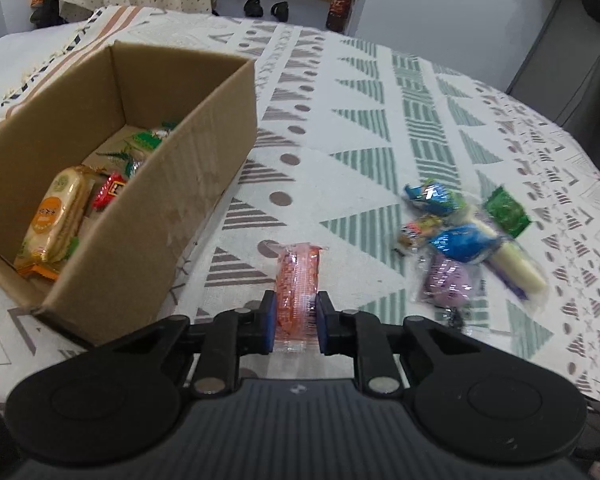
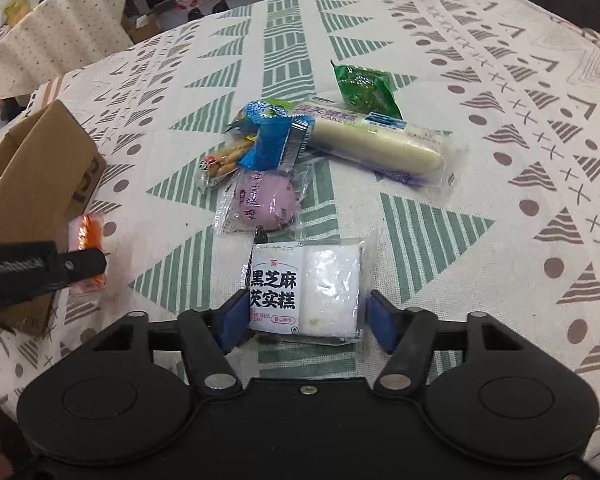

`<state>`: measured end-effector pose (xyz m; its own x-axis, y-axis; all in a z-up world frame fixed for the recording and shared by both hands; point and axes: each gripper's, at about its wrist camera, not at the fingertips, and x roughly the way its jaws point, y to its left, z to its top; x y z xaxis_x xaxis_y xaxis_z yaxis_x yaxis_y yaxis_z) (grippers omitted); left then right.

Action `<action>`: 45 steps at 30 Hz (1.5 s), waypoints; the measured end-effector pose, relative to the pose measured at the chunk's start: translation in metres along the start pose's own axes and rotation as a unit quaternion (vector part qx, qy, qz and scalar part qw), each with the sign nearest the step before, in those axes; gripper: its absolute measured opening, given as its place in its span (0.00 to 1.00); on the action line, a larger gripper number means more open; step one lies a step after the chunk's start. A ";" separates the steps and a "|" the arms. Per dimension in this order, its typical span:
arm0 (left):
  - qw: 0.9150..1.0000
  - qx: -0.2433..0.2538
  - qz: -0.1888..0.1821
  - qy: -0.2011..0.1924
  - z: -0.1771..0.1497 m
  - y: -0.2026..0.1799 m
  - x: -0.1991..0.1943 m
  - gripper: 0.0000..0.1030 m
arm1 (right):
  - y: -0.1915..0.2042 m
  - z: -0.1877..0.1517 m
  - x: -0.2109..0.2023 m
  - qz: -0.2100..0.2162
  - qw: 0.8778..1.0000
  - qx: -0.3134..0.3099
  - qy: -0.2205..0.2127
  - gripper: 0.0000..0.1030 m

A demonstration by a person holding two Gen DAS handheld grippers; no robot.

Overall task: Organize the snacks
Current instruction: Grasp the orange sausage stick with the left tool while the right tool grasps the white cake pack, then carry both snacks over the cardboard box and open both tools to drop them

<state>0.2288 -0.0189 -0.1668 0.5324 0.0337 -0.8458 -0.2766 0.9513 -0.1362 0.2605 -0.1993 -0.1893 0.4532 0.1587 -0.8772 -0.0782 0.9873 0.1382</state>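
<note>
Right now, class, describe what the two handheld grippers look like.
Both the left gripper and right gripper are black, with blue finger pads, silver pivot bolts, two round housings and a ribbed centre plate. No cables or sleeves show.

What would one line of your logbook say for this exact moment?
left gripper: shut on orange snack pack | right gripper: open around white cake pack | cardboard box: partly filled | loose snacks: on tablecloth

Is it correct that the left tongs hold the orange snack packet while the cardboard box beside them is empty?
Not quite. The left tongs do grip the orange snack packet, but the cardboard box is not empty: the left wrist view shows several packets inside, among them an orange biscuit pack.
</note>
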 end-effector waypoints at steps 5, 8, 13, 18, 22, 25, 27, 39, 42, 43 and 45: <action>1.000 0.011 -0.016 -0.009 -0.001 -0.004 -0.025 0.18 | -0.007 -0.002 -0.014 0.016 1.000 0.016 -0.013 0.50; 1.000 0.017 -0.024 -0.011 -0.003 -0.005 -0.038 0.18 | -0.008 -0.002 -0.023 0.024 0.999 0.021 -0.027 0.49; 0.999 0.023 -0.031 -0.014 -0.006 -0.004 -0.055 0.18 | -0.011 -0.004 -0.039 0.044 0.997 0.037 -0.047 0.49; 0.999 0.026 -0.036 -0.024 -0.007 0.002 -0.073 0.18 | -0.014 -0.006 -0.063 0.065 0.994 0.052 -0.075 0.49; 0.998 0.029 -0.042 -0.033 -0.007 0.008 -0.086 0.18 | -0.014 -0.006 -0.079 0.077 0.992 0.055 -0.089 0.49; 0.998 0.030 -0.047 -0.041 -0.007 0.012 -0.094 0.18 | -0.013 -0.004 -0.091 0.080 0.990 0.054 -0.103 0.49; 0.997 0.031 -0.051 -0.046 -0.007 0.014 -0.099 0.18 | -0.012 -0.003 -0.099 0.086 0.988 0.055 -0.113 0.48; 0.996 0.017 -0.063 -0.065 0.000 0.034 -0.121 0.18 | 0.018 0.003 -0.124 0.108 0.983 0.038 -0.140 0.48; 0.995 0.009 -0.064 -0.071 0.003 0.042 -0.124 0.18 | 0.028 0.006 -0.128 0.114 0.982 0.031 -0.145 0.47; 0.995 0.006 -0.064 -0.073 0.004 0.046 -0.125 0.18 | 0.032 0.008 -0.129 0.117 0.982 0.029 -0.146 0.47; 0.995 0.000 -0.063 -0.076 0.007 0.052 -0.127 0.18 | 0.039 0.010 -0.131 0.122 0.981 0.025 -0.148 0.46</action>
<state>0.1519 0.0282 -0.0630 0.6779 -0.0394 -0.7341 -0.2000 0.9510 -0.2358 0.2073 -0.1817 -0.0640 0.6651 0.3770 -0.6446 -0.1751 0.9179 0.3561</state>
